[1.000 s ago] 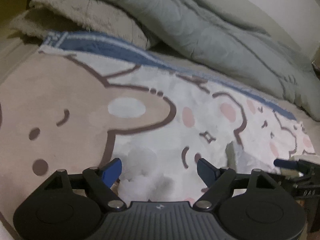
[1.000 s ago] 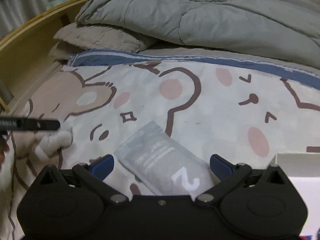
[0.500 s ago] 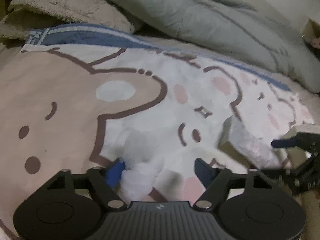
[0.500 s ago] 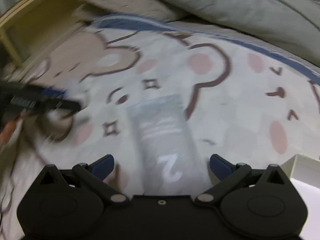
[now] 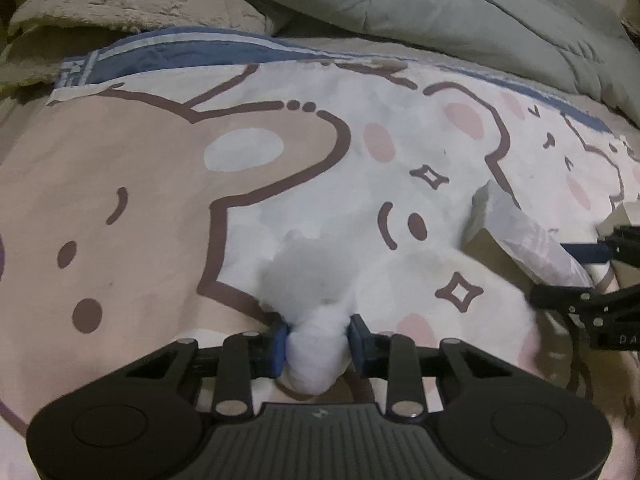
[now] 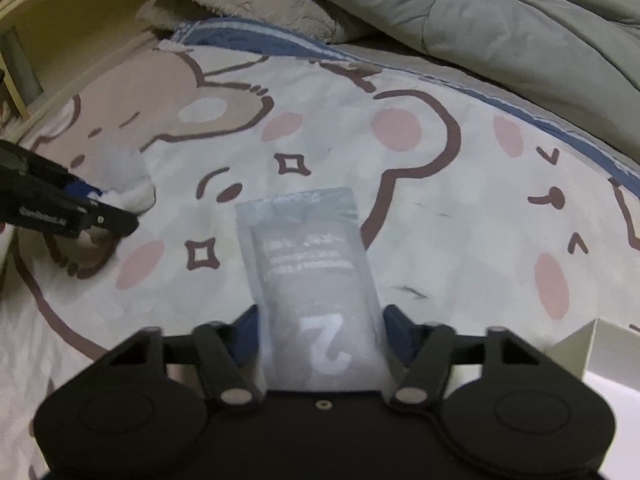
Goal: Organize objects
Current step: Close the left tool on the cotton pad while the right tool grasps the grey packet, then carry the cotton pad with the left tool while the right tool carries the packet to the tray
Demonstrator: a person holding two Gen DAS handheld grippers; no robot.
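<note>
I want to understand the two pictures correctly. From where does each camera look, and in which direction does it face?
Left wrist: sits behind the left gripper, looks forward along the cartoon blanket; its fingers pinch a white cloth wad.
Right wrist: sits behind the right gripper, faces the grey duvet; its fingers clamp a grey packet.
Shared: blanket, duvet, wad, packet; each shows the other gripper.

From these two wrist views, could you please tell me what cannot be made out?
- Right wrist view: small print on the grey packet, blurred; only the "2" reads.
- Right wrist view: white box, cut off by the frame edge.
- Left wrist view: underside of the white wad, hidden by the left gripper.
</note>
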